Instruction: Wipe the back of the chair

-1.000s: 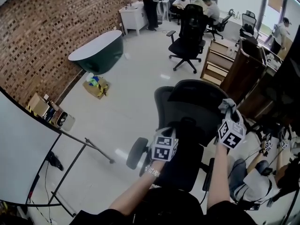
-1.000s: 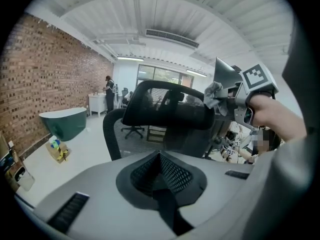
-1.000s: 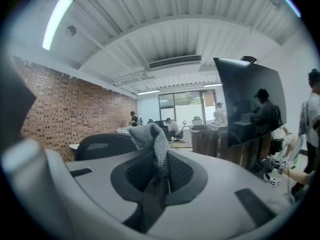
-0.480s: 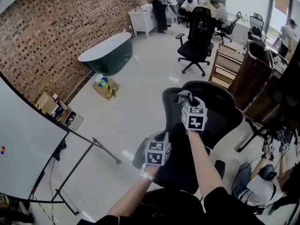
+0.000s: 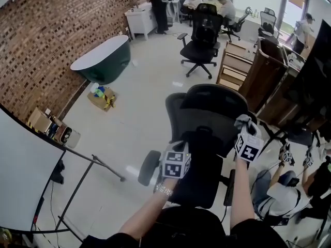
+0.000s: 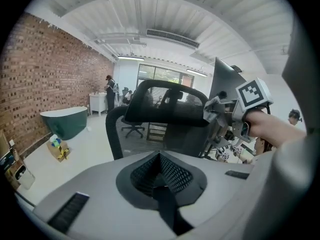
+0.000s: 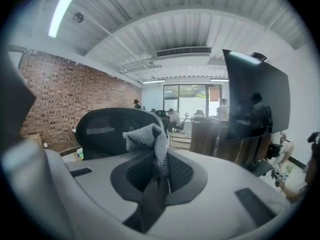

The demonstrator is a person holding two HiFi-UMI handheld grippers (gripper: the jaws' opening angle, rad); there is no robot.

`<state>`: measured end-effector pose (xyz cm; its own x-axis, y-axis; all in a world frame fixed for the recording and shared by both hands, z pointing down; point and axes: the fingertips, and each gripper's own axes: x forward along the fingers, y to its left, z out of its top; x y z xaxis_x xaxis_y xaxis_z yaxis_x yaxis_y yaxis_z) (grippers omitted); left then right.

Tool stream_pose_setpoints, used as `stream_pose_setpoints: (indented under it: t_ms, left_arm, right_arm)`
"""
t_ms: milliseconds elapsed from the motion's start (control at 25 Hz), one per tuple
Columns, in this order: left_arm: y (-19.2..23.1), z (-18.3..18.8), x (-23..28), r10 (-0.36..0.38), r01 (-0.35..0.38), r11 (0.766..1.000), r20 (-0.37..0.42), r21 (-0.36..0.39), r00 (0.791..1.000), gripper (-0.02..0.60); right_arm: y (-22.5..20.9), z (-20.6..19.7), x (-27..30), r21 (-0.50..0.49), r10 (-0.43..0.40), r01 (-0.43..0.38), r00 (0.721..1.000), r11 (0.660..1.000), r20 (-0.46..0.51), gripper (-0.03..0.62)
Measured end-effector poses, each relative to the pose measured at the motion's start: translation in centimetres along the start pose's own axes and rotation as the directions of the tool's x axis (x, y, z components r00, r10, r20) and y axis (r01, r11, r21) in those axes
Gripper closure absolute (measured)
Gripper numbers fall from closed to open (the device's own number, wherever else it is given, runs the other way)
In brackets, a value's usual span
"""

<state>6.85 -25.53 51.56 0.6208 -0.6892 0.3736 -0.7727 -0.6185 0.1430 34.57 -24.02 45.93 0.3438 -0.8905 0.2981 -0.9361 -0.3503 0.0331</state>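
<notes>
A black mesh office chair (image 5: 209, 112) stands just before me, its back (image 7: 112, 129) facing me. My right gripper (image 5: 244, 125) is shut on a grey cloth (image 7: 147, 136), which sits at the right edge of the chair back (image 6: 165, 104), near the top. The cloth (image 6: 216, 109) shows bunched against the frame in the left gripper view. My left gripper (image 5: 178, 151) is shut with nothing in it (image 6: 160, 156) and hangs by the lower left of the back, apart from it. In the right gripper view the right gripper (image 7: 161, 166) has the cloth sticking up out of its jaws.
A whiteboard on a stand (image 5: 26, 169) is at the lower left, with a brick wall (image 5: 51, 35) behind it. A green tub (image 5: 101, 58), a small box (image 5: 103, 96), another office chair (image 5: 199, 35) and wooden desks (image 5: 258, 71) stand farther off. A person (image 5: 279, 195) sits low at right.
The right gripper swept the cloth from the right edge of the chair back to the upper left, then back to the right edge. The left gripper stayed low by the back.
</notes>
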Motion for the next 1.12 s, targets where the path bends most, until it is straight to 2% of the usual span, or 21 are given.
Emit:
stream_pose_setpoints:
  t_ms: [80, 160, 240, 320, 400, 520, 560, 640, 760, 920, 1040, 1120]
  left_arm:
    - [-0.8, 0.0, 0.3, -0.014, 0.014, 1.0, 0.001, -0.004, 1.0, 0.578]
    - [-1.0, -0.1, 0.3, -0.017, 0.017, 1.0, 0.003, -0.008, 1.0, 0.578]
    - [-0.8, -0.1, 0.0, -0.009, 0.009, 1.0, 0.004, -0.011, 1.0, 0.578]
    - [-0.5, 0.0, -0.5, 0.008, -0.008, 1.0, 0.006, -0.014, 1.0, 0.578]
    - [0.1, 0.2, -1.3, 0.032, -0.032, 0.999, 0.011, -0.02, 0.999, 0.578]
    - [1.6, 0.0, -2.6, 0.078, -0.077, 0.997, 0.01, -0.029, 0.997, 0.578]
    - [2.2, -0.2, -3.1, 0.092, -0.092, 0.995, 0.008, -0.032, 0.996, 0.578]
    - [3.1, -0.4, -3.9, 0.116, -0.116, 0.993, 0.008, -0.035, 0.993, 0.578]
    - [3.8, -0.4, -4.3, 0.134, -0.133, 0.99, 0.011, -0.04, 0.991, 0.578]
    - [3.6, -0.6, -3.4, 0.116, -0.115, 0.992, 0.013, -0.049, 0.993, 0.578]
    - [2.0, -0.4, -1.9, 0.069, -0.068, 0.996, 0.015, -0.05, 0.998, 0.578]
    - [0.9, -0.3, -0.9, 0.036, -0.035, 0.998, 0.014, -0.052, 0.999, 0.578]
  right_arm:
    - [-1.4, -0.2, -1.0, 0.023, -0.037, 0.037, 0.999, 0.999, 0.01, 0.548]
    - [-0.6, -0.2, -1.0, 0.038, -0.032, 0.032, 0.999, 0.999, 0.024, 0.548]
    - [2.8, 0.1, -0.2, 0.027, 0.034, -0.035, 0.999, 0.999, 0.028, 0.548]
    - [7.9, 0.5, 0.9, 0.0, 0.143, -0.143, 0.989, 0.99, 0.025, 0.548]
    - [13.4, 0.5, 2.5, -0.026, 0.256, -0.255, 0.967, 0.966, 0.011, 0.548]
    - [21.6, 0.5, 4.6, -0.075, 0.401, -0.401, 0.916, 0.913, -0.021, 0.548]
    - [23.5, 0.3, 5.3, -0.092, 0.422, -0.424, 0.906, 0.901, -0.04, 0.548]
    - [25.0, -0.9, 6.9, -0.112, 0.409, -0.416, 0.909, 0.903, -0.082, 0.548]
    - [22.8, -1.4, 7.7, -0.127, 0.352, -0.361, 0.932, 0.924, -0.086, 0.548]
    - [13.5, -2.8, 7.2, -0.134, 0.149, -0.157, 0.986, 0.978, -0.071, 0.548]
    - [6.0, -2.7, 4.9, -0.161, 0.014, -0.019, 0.999, 0.987, -0.037, 0.548]
    - [2.5, -3.2, 3.1, -0.175, -0.034, 0.028, 0.999, 0.984, -0.026, 0.548]
